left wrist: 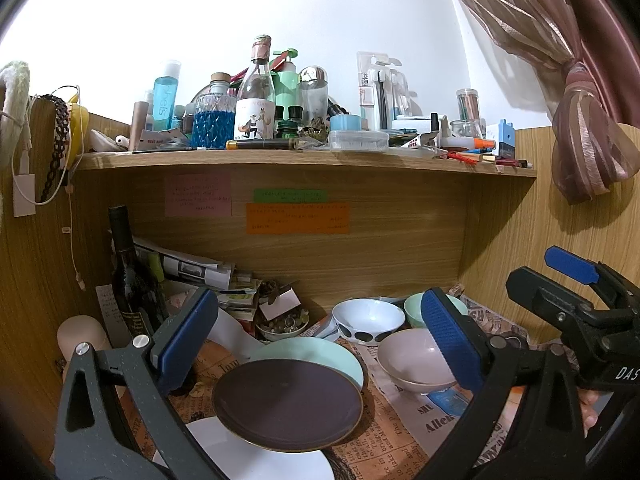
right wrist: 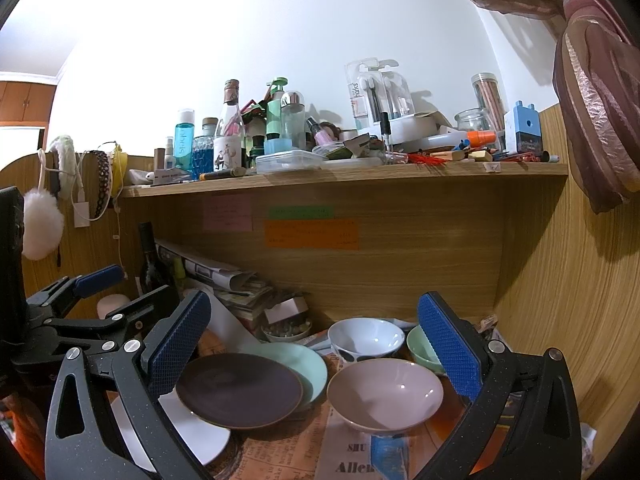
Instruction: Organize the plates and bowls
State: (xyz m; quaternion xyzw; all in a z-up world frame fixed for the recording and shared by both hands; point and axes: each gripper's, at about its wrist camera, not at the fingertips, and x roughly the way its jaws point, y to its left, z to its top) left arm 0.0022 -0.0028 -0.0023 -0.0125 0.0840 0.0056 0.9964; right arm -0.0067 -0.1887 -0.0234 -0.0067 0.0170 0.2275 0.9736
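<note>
Shelf, left part: tall blue bottle (left wrist: pixel 165 94) reads "shels" or close, set vertically. Shelf, right of middle: toothbrush pack (left wrist: pixel 374 88) marked "harks", first letters hidden. Desk, front edge: newspaper sheet (right wrist: pixel 356 458) shows "Allen" and "SHU", cut off. Black gripper body (left wrist: pixel 618 372) at right stamped "DAS", rest out of frame. Sticky notes (left wrist: pixel 297 218) on back panel: writing too small to read.

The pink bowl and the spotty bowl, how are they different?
The pink bowl is plain pale pink all over; the spotty bowl is white with black dots outside. The pink bowl sits nearer the cameras, the spotty bowl farther back toward the wooden wall. The pink bowl looks wider and shallower. Both stand upright and empty on the newspaper.
</note>
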